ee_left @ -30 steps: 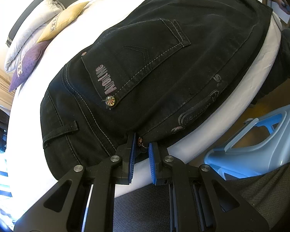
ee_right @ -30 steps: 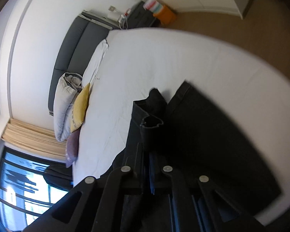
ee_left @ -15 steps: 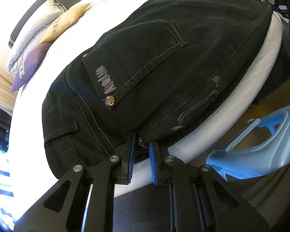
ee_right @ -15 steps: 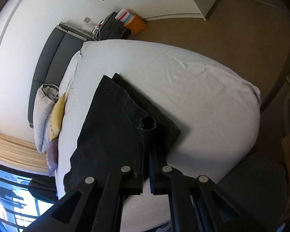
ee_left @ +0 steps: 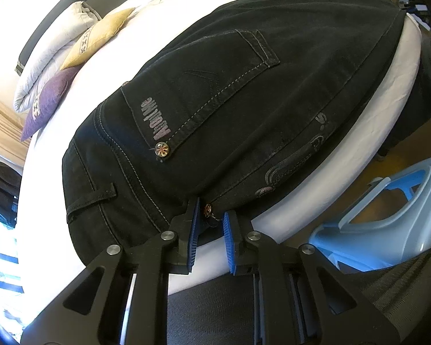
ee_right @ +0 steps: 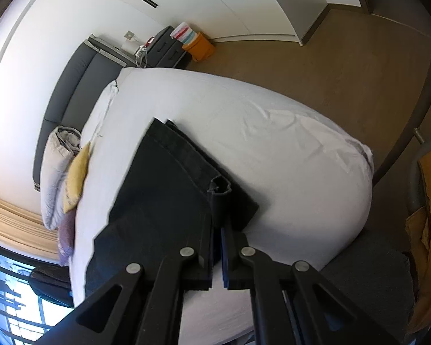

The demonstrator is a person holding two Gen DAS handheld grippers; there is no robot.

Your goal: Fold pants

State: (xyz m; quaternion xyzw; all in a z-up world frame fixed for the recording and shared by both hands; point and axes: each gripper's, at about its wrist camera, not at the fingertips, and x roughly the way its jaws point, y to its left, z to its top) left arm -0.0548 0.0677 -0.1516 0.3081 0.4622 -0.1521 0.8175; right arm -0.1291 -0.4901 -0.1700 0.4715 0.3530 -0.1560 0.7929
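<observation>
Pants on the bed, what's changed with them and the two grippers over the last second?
The right gripper, shut on the leg hem, has carried it across and laid the legs flat on the bed, the black pants stretching out straighter. The left gripper is opening, easing off the waistband corner between its pads. The pillows and blue stool stayed put.

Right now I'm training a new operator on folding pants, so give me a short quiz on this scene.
1. True or false: the jaws of the right gripper are shut on the hem of the pants.
2. The pants lie on: A) the floor, B) the bed, C) a chair.
3. Fill in: the cushion beside the purple cushion is ___.
Key: 1 true; 2 B; 3 yellow.
</observation>
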